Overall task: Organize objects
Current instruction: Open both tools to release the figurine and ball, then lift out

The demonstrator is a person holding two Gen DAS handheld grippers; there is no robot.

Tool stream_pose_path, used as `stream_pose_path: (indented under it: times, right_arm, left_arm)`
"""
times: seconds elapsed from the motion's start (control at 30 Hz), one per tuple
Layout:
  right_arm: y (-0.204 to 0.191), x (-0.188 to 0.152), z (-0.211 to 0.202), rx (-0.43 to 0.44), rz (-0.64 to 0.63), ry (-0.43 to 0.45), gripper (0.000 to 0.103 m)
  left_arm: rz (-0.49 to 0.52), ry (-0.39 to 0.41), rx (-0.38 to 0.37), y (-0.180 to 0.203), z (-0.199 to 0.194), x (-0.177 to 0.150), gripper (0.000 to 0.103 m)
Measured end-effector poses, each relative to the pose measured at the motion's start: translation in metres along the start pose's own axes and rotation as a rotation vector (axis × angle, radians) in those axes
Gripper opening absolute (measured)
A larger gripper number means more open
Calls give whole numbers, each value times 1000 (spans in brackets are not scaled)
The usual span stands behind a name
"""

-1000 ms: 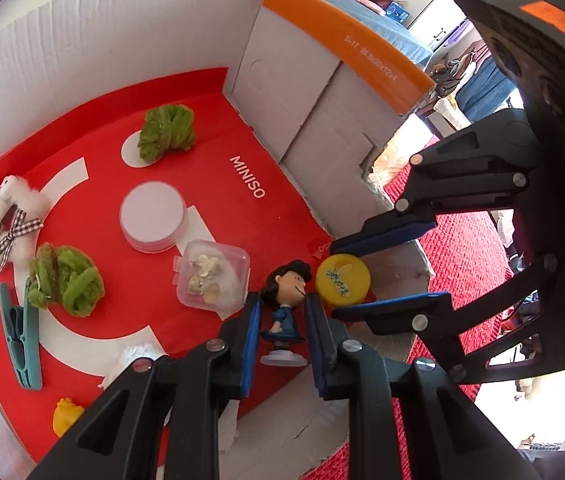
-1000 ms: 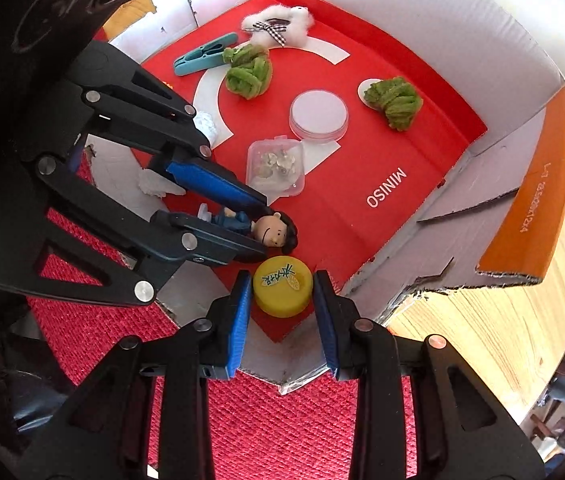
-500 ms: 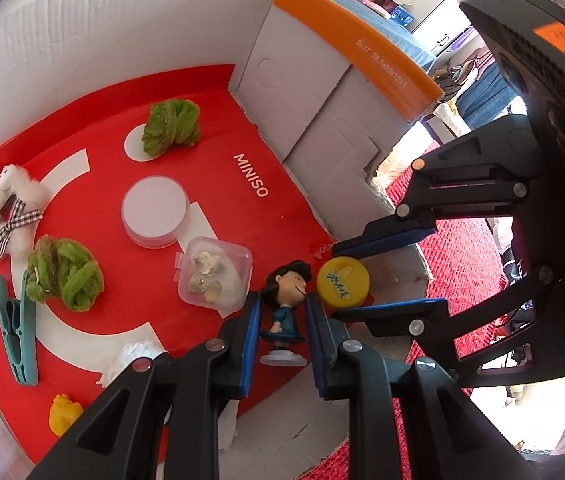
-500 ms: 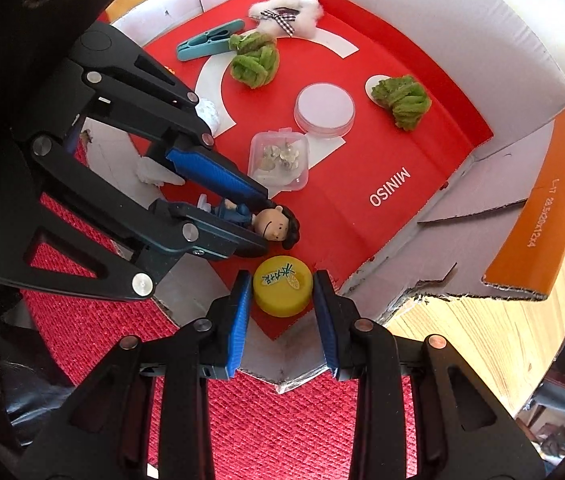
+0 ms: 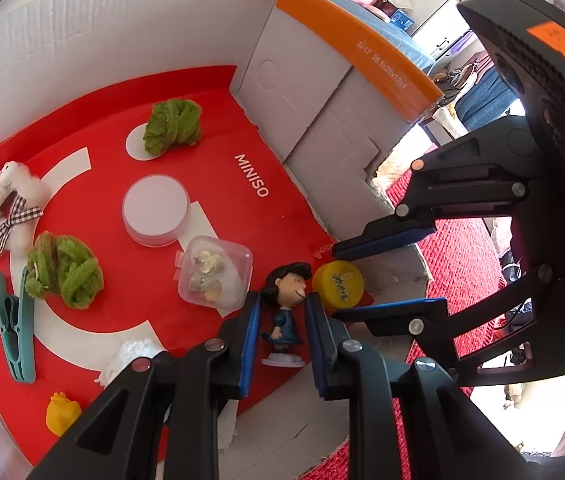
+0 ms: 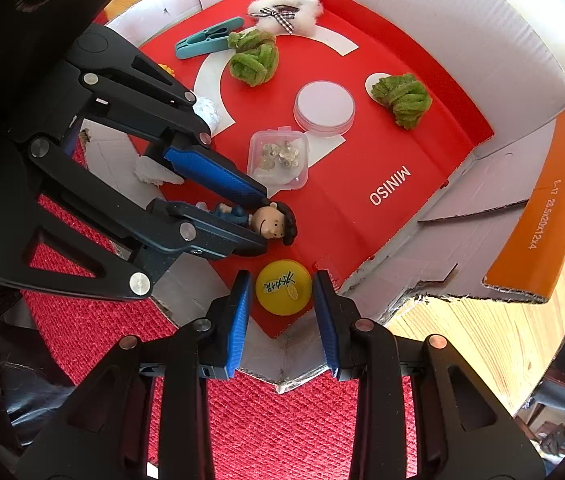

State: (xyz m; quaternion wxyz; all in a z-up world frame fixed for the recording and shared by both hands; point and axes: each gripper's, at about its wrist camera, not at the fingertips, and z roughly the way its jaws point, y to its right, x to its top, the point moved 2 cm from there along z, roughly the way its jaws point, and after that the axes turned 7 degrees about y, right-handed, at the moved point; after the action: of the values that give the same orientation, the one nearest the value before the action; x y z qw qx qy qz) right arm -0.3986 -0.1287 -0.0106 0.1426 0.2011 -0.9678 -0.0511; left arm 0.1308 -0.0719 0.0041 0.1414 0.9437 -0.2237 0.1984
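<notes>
A small doll figurine [image 5: 282, 320] with black hair and a blue dress stands at the near edge of the red-lined cardboard box [image 5: 82, 40]. My left gripper [image 5: 281, 308] is shut on its body; from the right wrist view the left gripper [image 6: 260, 220] shows the doll's head [image 6: 274, 222] poking out past its tips. Right beside it lies a yellow round cap [image 6: 282, 286] with black writing. My right gripper [image 6: 282, 284] is shut on that cap, its blue pads on either side. In the left wrist view the right gripper [image 5: 336, 280] and cap [image 5: 338, 282] sit just right of the doll.
Inside the box lie two green fuzzy scrunchies [image 5: 172, 126] [image 5: 66, 272], a white round tin [image 5: 156, 208], a clear case of trinkets [image 5: 214, 274], a fluffy white bow clip [image 5: 10, 208], a teal peg [image 5: 12, 328], a yellow toy [image 5: 60, 416] and a white wad [image 5: 134, 354]. A red mat [image 6: 282, 420] lies below.
The right gripper has rolled a little, so the box looks slightly turned in its view. Both grippers stay in place, still closed on the doll and the cap.
</notes>
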Motion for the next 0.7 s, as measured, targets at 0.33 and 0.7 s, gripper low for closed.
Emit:
stream_pose_path:
  times: [0.33,0.7]
  right_arm:
    - [-2,2,0,-9,24,-7,30]
    - [-11,2,-5,-17,47,-8,30]
  left_arm:
    - [7,-5,-7,11,3,1,25]
    - [-10,2,-10,-3,-10,-2,31]
